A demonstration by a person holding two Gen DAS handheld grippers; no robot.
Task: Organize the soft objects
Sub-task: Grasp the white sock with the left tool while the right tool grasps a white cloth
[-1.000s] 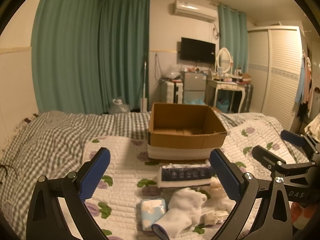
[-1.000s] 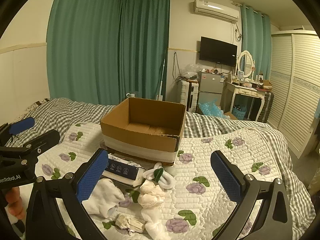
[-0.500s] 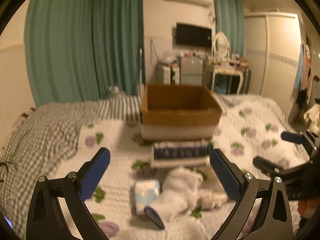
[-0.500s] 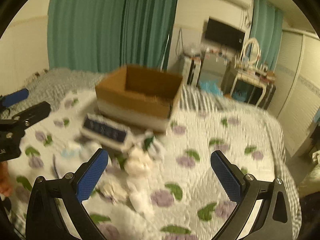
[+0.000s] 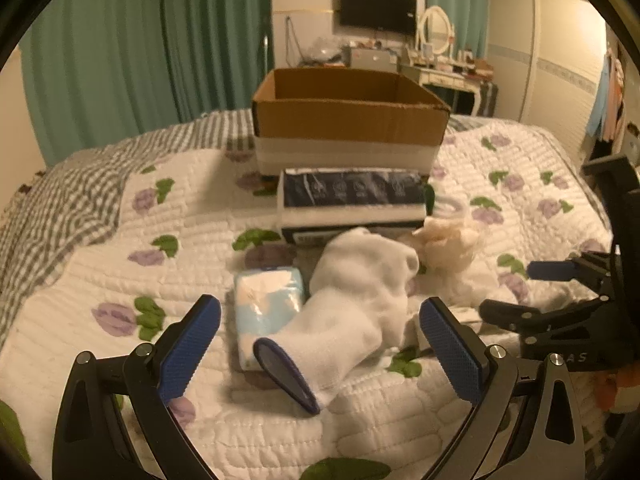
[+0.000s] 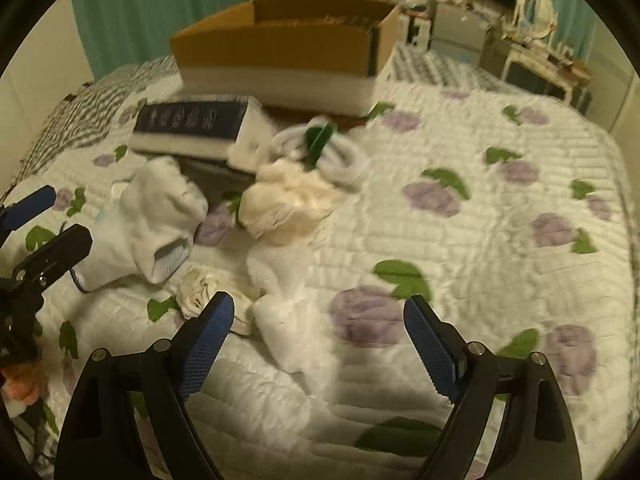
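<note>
With both the left gripper [image 5: 320,334] and right gripper [image 6: 318,326] wide open and empty, the white sock [image 5: 356,304] before the cardboard box [image 5: 348,120] could bunch and slip a shallow pinch.

Dim, warm light — motion blur, fisheye-warped edges.

Both claws, left [image 5: 320,354] and right [image 6: 319,342], lower, nearer the socks [image 5: 356,304].
</note>
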